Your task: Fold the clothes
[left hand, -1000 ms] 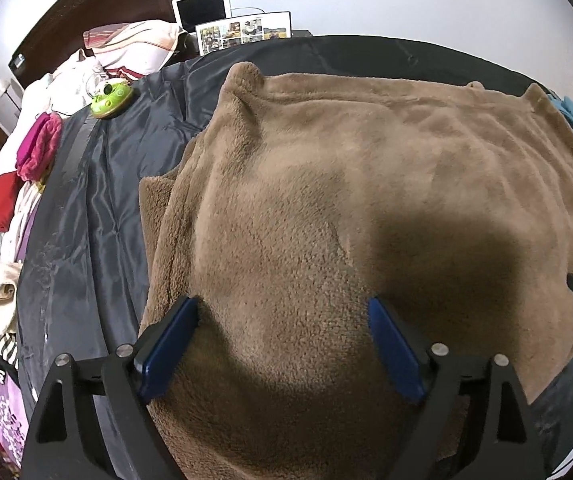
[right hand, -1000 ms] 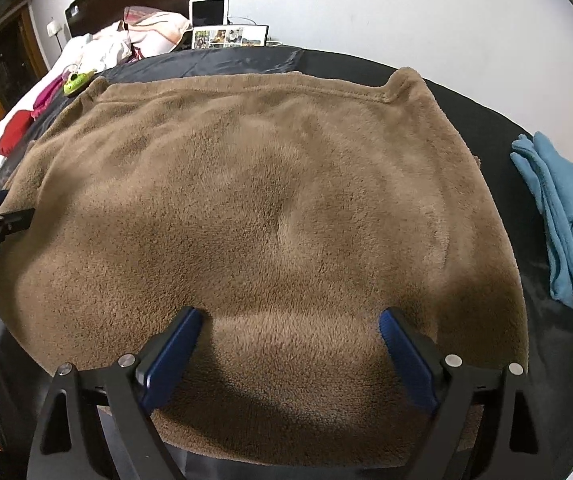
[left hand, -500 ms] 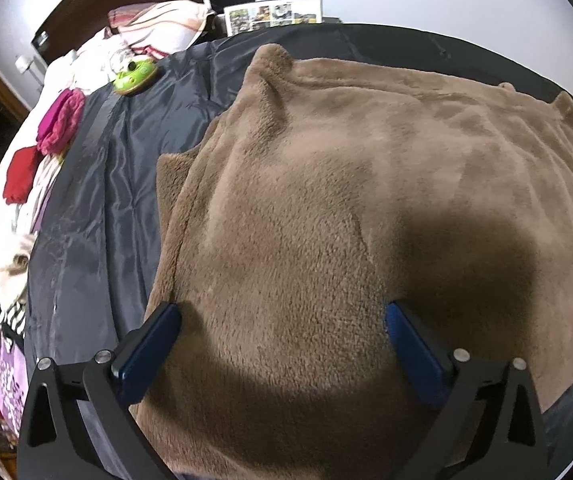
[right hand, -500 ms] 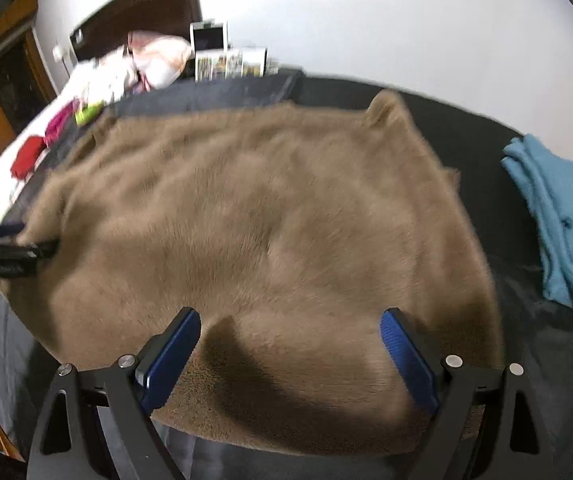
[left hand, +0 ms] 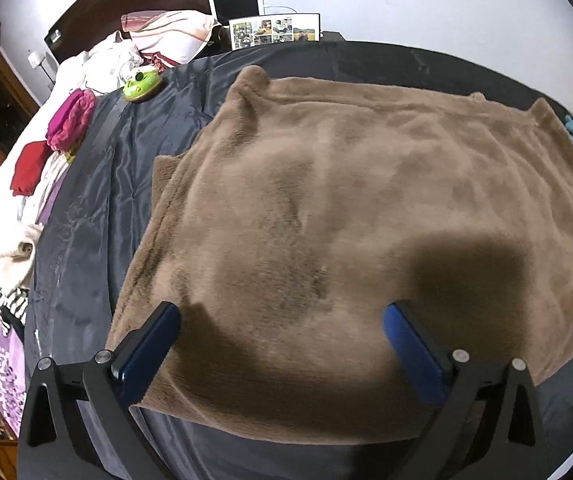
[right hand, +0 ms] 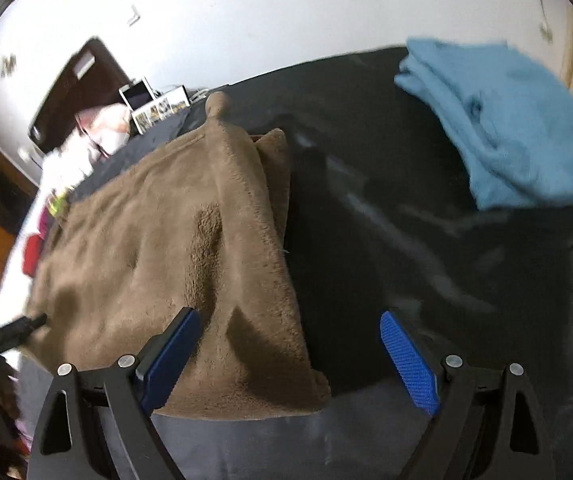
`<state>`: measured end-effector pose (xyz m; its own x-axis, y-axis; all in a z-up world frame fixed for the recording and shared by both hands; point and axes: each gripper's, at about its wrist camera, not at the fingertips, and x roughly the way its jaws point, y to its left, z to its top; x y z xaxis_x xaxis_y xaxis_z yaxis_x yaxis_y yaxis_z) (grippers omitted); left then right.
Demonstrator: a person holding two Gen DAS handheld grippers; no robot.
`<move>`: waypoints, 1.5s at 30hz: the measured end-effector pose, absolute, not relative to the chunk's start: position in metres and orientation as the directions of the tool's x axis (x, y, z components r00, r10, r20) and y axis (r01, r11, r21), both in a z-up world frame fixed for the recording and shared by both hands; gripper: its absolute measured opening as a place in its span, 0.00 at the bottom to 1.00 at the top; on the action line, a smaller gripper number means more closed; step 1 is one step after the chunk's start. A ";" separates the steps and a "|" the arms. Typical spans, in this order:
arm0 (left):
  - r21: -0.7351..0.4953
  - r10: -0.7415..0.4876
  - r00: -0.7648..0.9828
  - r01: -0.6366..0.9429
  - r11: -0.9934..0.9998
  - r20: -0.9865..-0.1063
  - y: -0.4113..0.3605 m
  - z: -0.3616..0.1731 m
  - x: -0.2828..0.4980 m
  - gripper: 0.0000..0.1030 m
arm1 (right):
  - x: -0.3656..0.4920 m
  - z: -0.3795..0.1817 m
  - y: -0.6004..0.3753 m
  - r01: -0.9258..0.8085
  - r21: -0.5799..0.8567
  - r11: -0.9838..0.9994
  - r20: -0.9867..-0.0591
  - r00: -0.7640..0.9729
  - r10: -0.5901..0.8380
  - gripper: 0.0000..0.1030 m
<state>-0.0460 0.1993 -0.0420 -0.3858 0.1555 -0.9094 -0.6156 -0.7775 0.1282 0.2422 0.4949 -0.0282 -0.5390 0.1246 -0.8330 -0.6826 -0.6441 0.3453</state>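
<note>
While both views look down at the same bed, it's easiest to walk across it from the left side. Over at the far left of the left wrist view there's a heap of clothes on white bedding: a red garment (left hand: 26,168), a magenta one (left hand: 71,119) just above it, and some pale stuff trailing toward the near edge. Next comes a green toy-looking thing (left hand: 141,85) sitting on the dark sheet (left hand: 98,208), with a striped pillow (left hand: 166,34), a small screen (left hand: 237,2) and a photo collage (left hand: 274,32) lined up against the white wall behind it. Then the main thing, the brown fleece blanket (left hand: 346,208), lies spread flat over the middle of the sheet, apparently doubled over since a second layer peeks out along its left edge. The left gripper (left hand: 282,340) hovers over the blanket's near edge with its blue pads spread wide and nothing pinched between them (its jaws have just been opening a bit more). Moving right, the right gripper (right hand: 290,344) sits above the blanket's near right corner (right hand: 246,360), also wide open and empty, left pad over the fleece and right pad over bare sheet. That view is pretty motion-blurred, by the way. Farthest right, a folded light blue towel or garment (right hand: 502,120) rests on the sheet, well apart from the blanket.
</note>
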 end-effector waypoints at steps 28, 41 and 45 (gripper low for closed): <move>0.150 0.116 -0.377 -0.605 -0.782 -0.919 0.215 -0.048 -0.037 0.99 | 0.207 -0.071 0.472 -0.467 0.763 -0.446 -0.616 -0.735 -0.284 0.91; 0.166 0.102 -0.387 -0.600 -0.783 -0.916 0.217 -0.047 -0.034 0.99 | 0.217 -0.090 0.494 -0.503 0.832 -0.232 -0.551 -0.794 -0.255 0.60; 0.184 0.097 -0.396 -0.611 -0.770 -0.913 0.221 -0.046 -0.030 0.99 | 0.217 -0.094 0.496 -0.519 0.827 -0.219 -0.561 -0.792 -0.241 0.47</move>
<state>-0.0301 0.2211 -0.0464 -0.3962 0.0969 -0.9130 -0.6114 -0.7697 0.1836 0.2170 0.4965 -0.0945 -0.7921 -0.2409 -0.5608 -0.5187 -0.2187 0.8265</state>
